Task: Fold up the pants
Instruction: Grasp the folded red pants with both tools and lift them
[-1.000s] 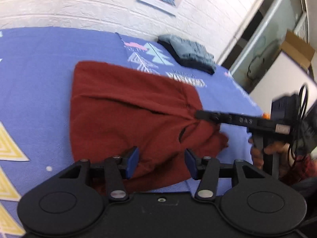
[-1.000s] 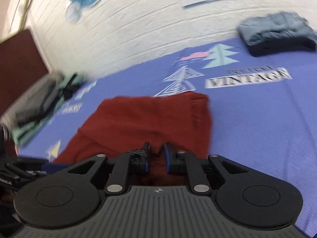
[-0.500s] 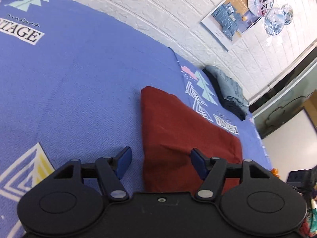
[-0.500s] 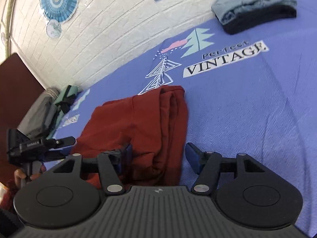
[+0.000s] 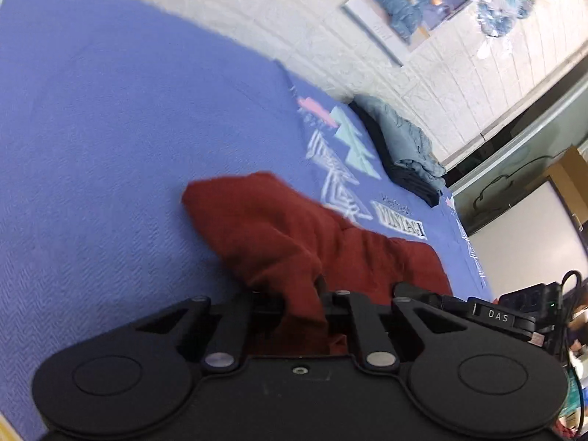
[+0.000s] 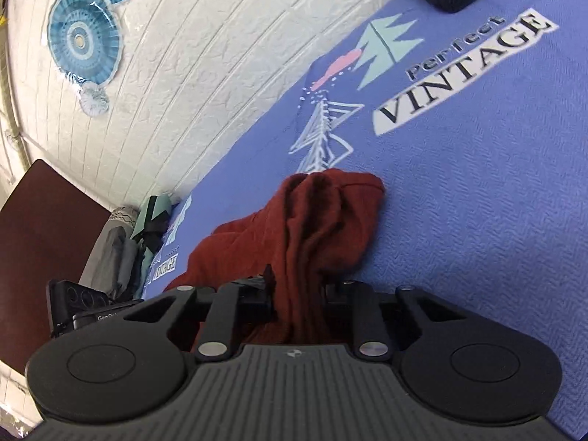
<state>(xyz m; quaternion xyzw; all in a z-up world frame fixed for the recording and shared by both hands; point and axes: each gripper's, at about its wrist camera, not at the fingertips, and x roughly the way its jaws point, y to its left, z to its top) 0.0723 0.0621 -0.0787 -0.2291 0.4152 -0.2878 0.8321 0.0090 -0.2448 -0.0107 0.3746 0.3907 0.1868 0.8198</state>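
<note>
The dark red pants [image 5: 294, 235] lie bunched on the blue bedspread [image 5: 110, 147]. My left gripper [image 5: 303, 299] is shut on the near edge of the pants, with cloth pinched between its jaws and lifted off the bed. My right gripper [image 6: 297, 292] is shut on another bunch of the same pants [image 6: 316, 220], which hang in folds from its jaws. The other gripper's body shows at the right of the left wrist view [image 5: 499, 316] and at the left of the right wrist view [image 6: 77, 308].
A folded stack of grey-blue and dark clothes [image 5: 400, 147] lies by the white brick wall [image 5: 257, 18]. More folded clothes [image 6: 125, 246] lie at the bed's other end, beside a dark brown board [image 6: 40, 239]. The bedspread carries a "Perfect VINTAGE" print [image 6: 459, 73].
Both grippers were open half a second ago and have closed on the pants. The flat folded cloth is now pulled up into bunches at both grips.
</note>
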